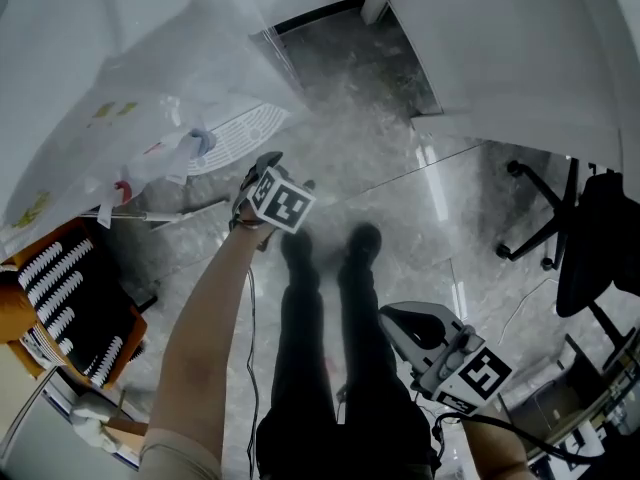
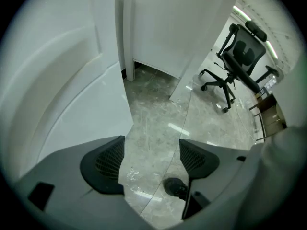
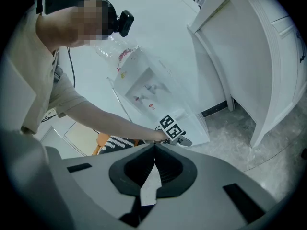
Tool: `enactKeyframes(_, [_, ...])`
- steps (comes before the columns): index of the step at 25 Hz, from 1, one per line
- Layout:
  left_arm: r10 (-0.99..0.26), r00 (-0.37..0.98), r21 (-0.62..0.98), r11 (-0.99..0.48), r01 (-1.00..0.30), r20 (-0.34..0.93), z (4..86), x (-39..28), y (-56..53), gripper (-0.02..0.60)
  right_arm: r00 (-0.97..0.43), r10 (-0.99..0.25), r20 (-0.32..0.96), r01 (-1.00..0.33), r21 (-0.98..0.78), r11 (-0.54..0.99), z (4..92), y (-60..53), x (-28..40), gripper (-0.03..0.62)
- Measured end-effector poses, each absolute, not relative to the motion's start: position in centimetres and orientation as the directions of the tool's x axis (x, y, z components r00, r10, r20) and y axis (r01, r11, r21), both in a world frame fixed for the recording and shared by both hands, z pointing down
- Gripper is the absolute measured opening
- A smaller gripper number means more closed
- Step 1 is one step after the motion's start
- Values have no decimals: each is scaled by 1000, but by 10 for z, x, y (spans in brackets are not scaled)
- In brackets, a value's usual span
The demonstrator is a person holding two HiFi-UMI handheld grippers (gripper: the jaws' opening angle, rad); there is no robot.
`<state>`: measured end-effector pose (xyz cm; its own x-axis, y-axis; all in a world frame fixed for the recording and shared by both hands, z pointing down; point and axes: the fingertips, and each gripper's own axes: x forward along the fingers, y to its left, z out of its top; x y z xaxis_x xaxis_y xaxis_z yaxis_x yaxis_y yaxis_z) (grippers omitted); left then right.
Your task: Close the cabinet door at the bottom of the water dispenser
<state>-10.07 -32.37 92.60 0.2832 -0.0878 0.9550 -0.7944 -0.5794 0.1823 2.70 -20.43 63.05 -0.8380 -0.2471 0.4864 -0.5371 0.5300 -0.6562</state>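
Our left gripper, jaws spread and empty, hangs low beside the white water dispenser, its cabinet door just left. Our right gripper is clenched. Dispenser labels are too small to read.

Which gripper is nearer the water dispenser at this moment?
Left. The left gripper, jaws open, is right up at the lower front of the water dispenser. The right gripper, jaws shut and empty, is held low beside the person's legs, well away from it.

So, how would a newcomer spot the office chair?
In the head view, follow the marble floor to its right edge. The office chair stands there: black, on a wheeled star base, unlike the orange striped seat at far left.
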Motion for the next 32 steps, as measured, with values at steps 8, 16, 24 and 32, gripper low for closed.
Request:
enactKeyframes(8, [23,423,351,-599,-720,906,843,-95,-257,330,-869,-278,408,-490,-784,380,603,-215,5,8])
enactKeyframes(16, [-16,475,384,-564,-731,880,731,-122,-234,328,-881,-285,377,-469,-776,422,532,-230,-33,8])
enactKeyframes(24, [-92,527,422,-492,-761,845,637,-140,-219,328,-880,-253,401,-475,-745,469,479,-204,-41,8])
enactKeyframes(32, [-183,663,587,-337,-736,726,559,-113,-202,325,-876,-243,416,-479,-699,530,443,-202,-46,8])
